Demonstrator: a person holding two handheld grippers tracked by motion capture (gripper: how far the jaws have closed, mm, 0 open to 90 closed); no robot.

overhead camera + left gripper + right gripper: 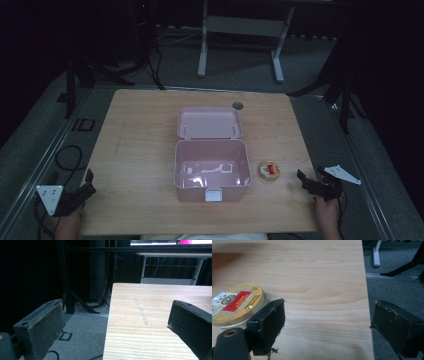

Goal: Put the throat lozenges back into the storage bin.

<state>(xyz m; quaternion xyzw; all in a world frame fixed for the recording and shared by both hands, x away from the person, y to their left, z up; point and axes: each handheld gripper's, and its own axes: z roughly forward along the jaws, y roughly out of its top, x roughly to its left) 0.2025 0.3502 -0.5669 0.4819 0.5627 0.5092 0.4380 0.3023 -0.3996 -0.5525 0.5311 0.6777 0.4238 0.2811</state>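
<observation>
An open pink plastic box (pixel 212 172) stands at the table's middle, its lid (pixel 209 122) folded back flat and a white latch (pixel 213 195) on the near wall. Pale marks show on its floor; I cannot tell what they are. A small round gold tin (pixel 269 171) with a red label lies just right of the box. My right gripper (pixel 303 179) is open near the table's right edge, right of the tin (pixel 234 305), which sits beside the left jaw of the right gripper (pixel 327 320). My left gripper (pixel 89 180) is open over the table's front left corner, with nothing between the jaws of the left gripper (pixel 115 320).
The wooden table (pixel 145 150) has a round cable hole (pixel 238 105) behind the lid. Its left edge (pixel 108 322) and right edge (pixel 368 302) drop to grey floor. A white desk frame (pixel 240 30) stands beyond, and a black cable (pixel 67 157) loops at the left.
</observation>
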